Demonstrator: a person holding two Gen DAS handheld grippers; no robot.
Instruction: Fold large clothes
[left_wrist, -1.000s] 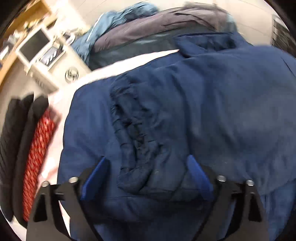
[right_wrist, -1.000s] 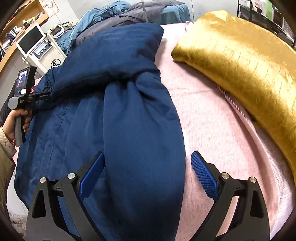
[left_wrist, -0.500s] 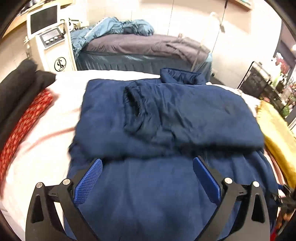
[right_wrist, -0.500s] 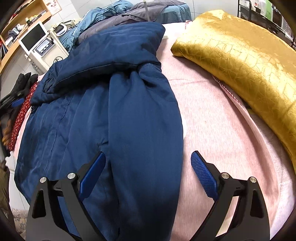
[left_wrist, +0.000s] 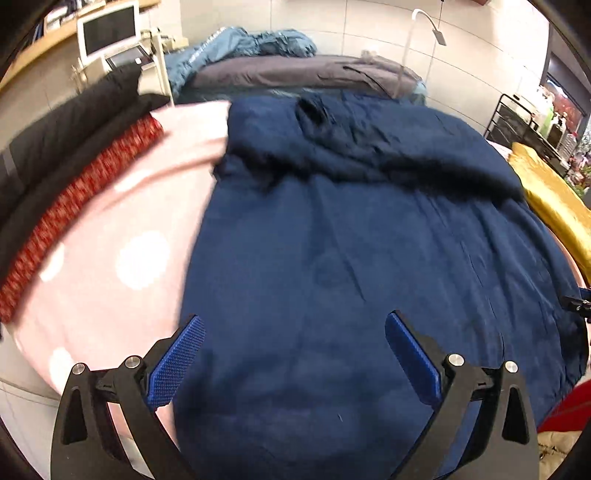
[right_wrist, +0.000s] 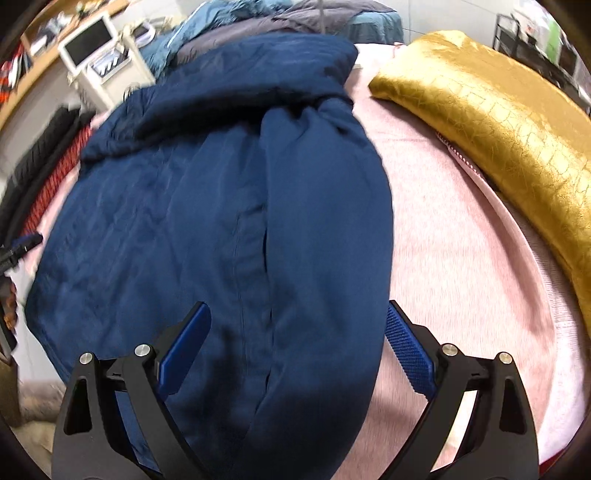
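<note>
Navy padded coat (left_wrist: 369, 258) lies spread on the pink bedcover (left_wrist: 122, 236), filling most of the bed's middle. Its far end is turned back on itself into a thick fold (right_wrist: 236, 85) lying across the body of the garment. In the right wrist view a long panel or sleeve (right_wrist: 325, 236) is laid lengthwise over the right half of the coat, its edge just beside bare pink cover.

Left gripper (left_wrist: 293, 354): jaws spread wide, blue pads over the near hem of the coat, nothing between them; contact with the cloth cannot be told.

Right gripper (right_wrist: 295, 343): jaws likewise spread, straddling the near end of the lengthwise panel; the right pad (right_wrist: 406, 354) sits over the pink cover at the coat's edge. Not pinching anything.

Gold pillow (right_wrist: 498, 122) lies along the right side of the bed, apart from the coat. Black and red folded garments (left_wrist: 62, 177) are stacked at the left edge. A second bed with grey and blue bedding (left_wrist: 280, 62) stands beyond, with a white monitor unit (left_wrist: 107, 29) to its left
</note>
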